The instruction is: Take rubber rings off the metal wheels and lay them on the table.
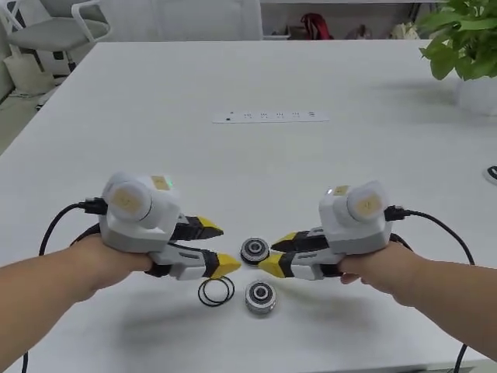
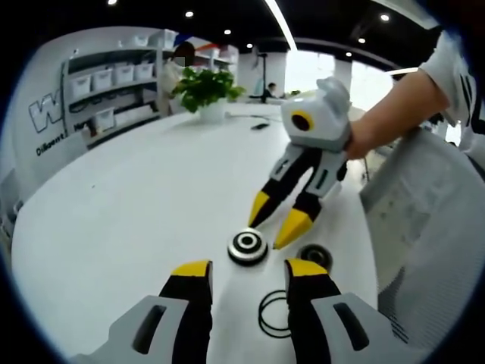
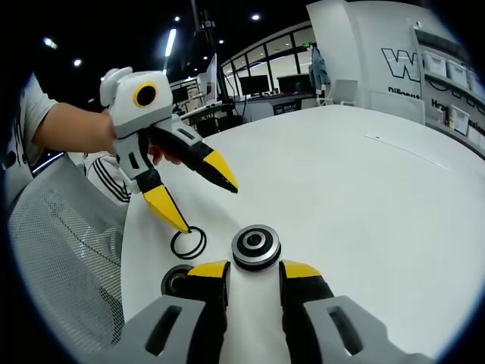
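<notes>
As the two grippers face each other low over the table [image 1: 272,171], a small metal wheel [image 1: 254,250] lies flat right between their yellow tips, and everything else is best placed from that wheel. To its left, the left gripper [image 1: 224,247] has its jaws spread wide and holds nothing. To its right, the right gripper [image 1: 273,252] is parted a little less, also with nothing in it, its tips just beside the wheel's rim. Nearer the person than the wheel lies a second wheel [image 1: 260,297], and just left of that, two thin black rubber rings [image 1: 216,291] lie overlapping on the tabletop, off any wheel. In the right gripper view the wheel between the tips seems to carry a dark band round its rim, which I take for a ring not yet removed, though it's too small to be sure. I'd judge the wheel hard, smooth and heavy for its size, likely to skate on the slick white top if nudged from one side, so one gripper ought to pin it. A ring looks light, soft and stretchy. The place to catch it is the outer edge, hooking a tip under the band and peeling it over the rim.
</notes>
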Demonstrator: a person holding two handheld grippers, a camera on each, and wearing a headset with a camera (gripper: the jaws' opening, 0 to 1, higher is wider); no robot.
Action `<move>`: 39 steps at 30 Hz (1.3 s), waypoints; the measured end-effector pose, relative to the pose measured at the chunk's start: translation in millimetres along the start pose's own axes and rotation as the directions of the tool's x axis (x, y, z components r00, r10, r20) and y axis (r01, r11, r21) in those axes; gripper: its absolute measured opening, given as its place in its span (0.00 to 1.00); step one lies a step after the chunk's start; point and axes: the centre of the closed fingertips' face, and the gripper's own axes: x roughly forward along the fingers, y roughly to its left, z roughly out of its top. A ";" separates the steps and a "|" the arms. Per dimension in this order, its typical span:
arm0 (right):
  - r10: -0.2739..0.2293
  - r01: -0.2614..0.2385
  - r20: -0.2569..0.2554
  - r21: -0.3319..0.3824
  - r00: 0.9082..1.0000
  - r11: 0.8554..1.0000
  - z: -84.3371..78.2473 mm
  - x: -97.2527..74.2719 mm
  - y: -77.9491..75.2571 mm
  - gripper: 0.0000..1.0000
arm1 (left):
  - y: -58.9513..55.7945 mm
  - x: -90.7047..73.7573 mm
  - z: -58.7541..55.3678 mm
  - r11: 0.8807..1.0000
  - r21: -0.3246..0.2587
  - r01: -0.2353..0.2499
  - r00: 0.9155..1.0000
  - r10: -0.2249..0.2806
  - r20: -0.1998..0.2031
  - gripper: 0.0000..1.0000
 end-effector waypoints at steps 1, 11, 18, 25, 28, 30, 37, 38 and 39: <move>0.000 0.000 0.000 0.000 1.000 1.000 -0.3 0.4 -0.2 0.22 | 0.4 1.0 0.5 1.000 -0.001 0.000 1.000 0.000 0.001 0.39; -0.003 0.003 0.003 0.003 1.000 1.000 -2.6 2.9 -2.7 0.22 | -0.1 8.9 3.6 1.000 -0.002 0.007 1.000 -0.007 0.002 0.36; -0.005 0.005 0.009 0.007 1.000 1.000 -2.2 3.2 -3.4 0.21 | -1.2 16.7 5.2 1.000 0.002 0.012 1.000 -0.012 -0.003 0.34; -0.006 0.006 0.016 0.013 1.000 1.000 -1.9 2.0 -4.8 0.21 | 0.2 26.5 4.7 1.000 0.008 0.016 1.000 -0.016 -0.014 0.31; -0.006 0.006 0.017 0.015 1.000 1.000 -2.5 1.7 -5.0 0.21 | -0.2 28.5 6.1 1.000 0.007 0.017 1.000 -0.017 -0.014 0.30; -0.007 0.007 0.017 0.015 1.000 1.000 -3.2 1.5 -5.3 0.21 | -0.3 30.4 6.2 1.000 0.010 0.018 1.000 -0.018 -0.018 0.29; -0.011 0.010 0.020 0.021 1.000 1.000 -3.2 0.9 -7.2 0.21 | -3.4 36.5 7.0 0.999 0.020 0.028 0.999 -0.028 -0.029 0.27; -0.011 0.010 0.021 0.021 1.000 1.000 -3.3 1.0 -7.3 0.21 | -3.7 37.0 6.8 0.999 0.022 0.030 0.999 -0.029 -0.030 0.26; -0.011 0.010 0.021 0.023 1.000 1.000 -3.5 1.1 -7.3 0.21 | -4.1 38.6 6.0 0.999 0.030 0.031 0.999 -0.030 -0.035 0.25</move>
